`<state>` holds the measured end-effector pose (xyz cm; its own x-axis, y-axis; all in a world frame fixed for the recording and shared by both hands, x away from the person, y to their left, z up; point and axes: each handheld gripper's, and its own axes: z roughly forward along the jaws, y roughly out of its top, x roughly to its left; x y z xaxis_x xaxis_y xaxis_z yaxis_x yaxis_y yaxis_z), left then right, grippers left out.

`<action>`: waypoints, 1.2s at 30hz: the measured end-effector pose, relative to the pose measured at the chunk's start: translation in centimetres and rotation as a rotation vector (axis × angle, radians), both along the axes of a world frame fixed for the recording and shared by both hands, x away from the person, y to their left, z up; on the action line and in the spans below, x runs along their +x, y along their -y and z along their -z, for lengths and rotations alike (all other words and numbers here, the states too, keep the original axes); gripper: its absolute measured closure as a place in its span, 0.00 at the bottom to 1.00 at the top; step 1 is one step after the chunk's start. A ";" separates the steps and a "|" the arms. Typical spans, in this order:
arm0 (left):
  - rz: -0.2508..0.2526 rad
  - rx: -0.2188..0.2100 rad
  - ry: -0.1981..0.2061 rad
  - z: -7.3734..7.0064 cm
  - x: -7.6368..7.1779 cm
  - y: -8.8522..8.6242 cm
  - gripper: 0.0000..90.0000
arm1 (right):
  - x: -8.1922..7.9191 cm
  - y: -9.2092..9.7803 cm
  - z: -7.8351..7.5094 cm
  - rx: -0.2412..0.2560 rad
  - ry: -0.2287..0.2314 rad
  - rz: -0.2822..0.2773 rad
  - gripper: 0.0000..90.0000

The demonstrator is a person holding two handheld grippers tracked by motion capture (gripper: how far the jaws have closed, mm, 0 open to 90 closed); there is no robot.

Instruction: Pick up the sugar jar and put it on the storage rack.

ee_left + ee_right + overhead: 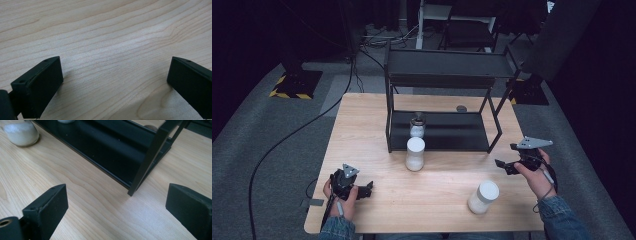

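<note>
Near-right white jar (483, 196) | just left of right gripper (506, 163), jaws apart | left gripper (364, 189) jaws apart, near-left, empty

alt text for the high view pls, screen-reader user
A person's hands hold the left gripper and right gripper, fingers open, over a wooden table. Two white-lidded jars stand on it, one before a black two-tier rack, one near the right hand; a small shaker sits on the rack's lower shelf.

A lab or studio: dark curtains, grey carpet (272, 125), floor cables (287, 137), hazard-taped stand base (296, 84).
</note>
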<state>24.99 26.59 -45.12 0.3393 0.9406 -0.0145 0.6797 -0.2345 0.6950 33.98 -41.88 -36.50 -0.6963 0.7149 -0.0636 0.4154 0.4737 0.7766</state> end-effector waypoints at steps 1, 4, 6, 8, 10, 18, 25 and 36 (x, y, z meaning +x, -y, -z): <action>0.000 0.000 0.000 0.0 0.0 0.0 0.00 | 0.1 -0.1 -0.1 -0.001 0.003 -0.004 0.04; 0.000 0.000 0.000 0.0 0.0 0.0 0.00 | 0.3 -0.6 -0.5 -0.005 0.009 -0.014 0.04; 0.000 0.000 0.000 0.0 0.0 0.0 0.00 | 0.4 -0.8 -0.7 -0.008 0.012 -0.019 0.04; 0.000 0.000 0.000 0.0 0.0 0.0 0.00 | 0.5 -1.1 -1.0 -0.013 0.016 -0.026 0.04; -0.001 0.001 0.000 0.0 0.0 0.0 0.00 | 0.6 -1.3 -1.2 -0.014 0.019 -0.033 0.04; -0.003 0.001 -0.001 0.0 0.0 0.0 0.00 | 1.0 -2.2 -2.1 0.008 0.036 -0.048 0.04; -0.004 0.002 -0.001 0.0 -0.1 0.1 0.00 | 1.4 -3.6 -3.2 -0.002 0.050 -0.071 0.04; -0.004 0.001 -0.001 0.0 -0.1 0.0 0.00 | 2.3 -5.8 -4.7 -0.014 0.058 -0.102 0.04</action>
